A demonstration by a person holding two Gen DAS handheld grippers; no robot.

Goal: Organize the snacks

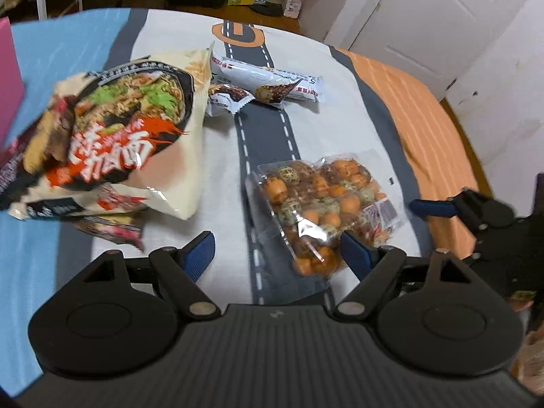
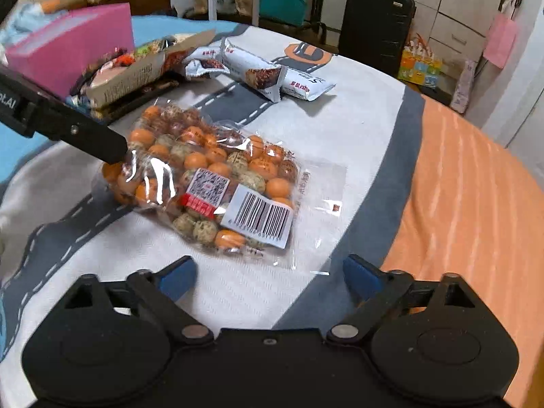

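A clear bag of orange and speckled round snacks point(image 1: 319, 200) point(image 2: 217, 180) lies on the road-print tablecloth point(image 1: 221, 156). My left gripper point(image 1: 277, 244) stands open over the bag's near end, which sits by its right finger without being pinched. The right wrist view shows a black finger point(image 2: 98, 142) of the left gripper at the bag's far left end. My right gripper point(image 2: 268, 267) is open wide just short of the bag's barcode end, nothing between its fingers. One of its blue fingertips point(image 1: 431, 205) shows in the left wrist view at the right.
A large noodle packet point(image 1: 119, 136) point(image 2: 142, 64) lies on a pile of other packets beside a pink box point(image 2: 74, 44). White-wrapped snack bars point(image 1: 272, 81) point(image 2: 265, 74) lie farther back. A black suitcase point(image 2: 374, 20) and a white door point(image 1: 425, 17) stand beyond the table.
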